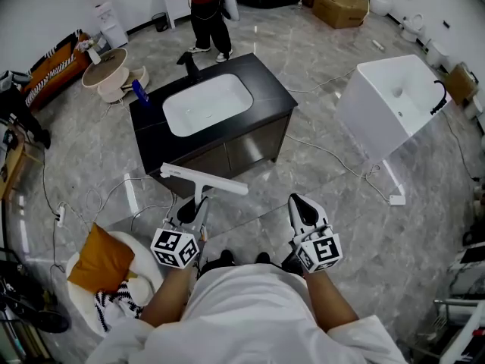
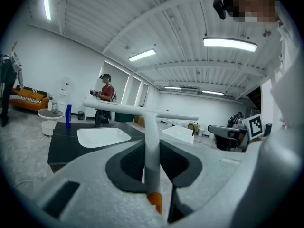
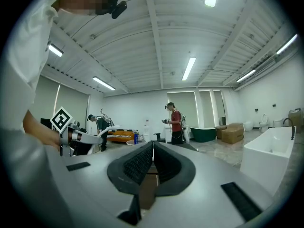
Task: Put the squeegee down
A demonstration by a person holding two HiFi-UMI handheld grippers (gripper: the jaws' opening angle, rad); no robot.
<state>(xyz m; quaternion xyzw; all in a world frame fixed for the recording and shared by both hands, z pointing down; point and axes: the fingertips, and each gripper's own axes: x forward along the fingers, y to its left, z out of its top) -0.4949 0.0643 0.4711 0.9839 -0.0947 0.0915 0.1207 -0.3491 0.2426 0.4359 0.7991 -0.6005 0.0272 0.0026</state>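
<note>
My left gripper (image 1: 191,211) is shut on the white handle of a squeegee (image 1: 202,180), whose long white blade lies crosswise in the air in front of the black vanity (image 1: 155,123). In the left gripper view the squeegee (image 2: 151,141) runs up between the pads, with an orange tip at its near end, and its blade stretches across above the white sink basin (image 2: 103,136). My right gripper (image 1: 304,210) is held level beside it, shut with nothing between its jaws; its pads (image 3: 142,164) meet.
A black faucet (image 1: 189,63) and a blue bottle (image 1: 141,92) stand on the vanity. A white freestanding basin (image 1: 398,105) stands at the right, cables run over the marble floor, a person (image 1: 208,14) stands behind the vanity, and a white chair with an orange cushion (image 1: 102,260) is at my left.
</note>
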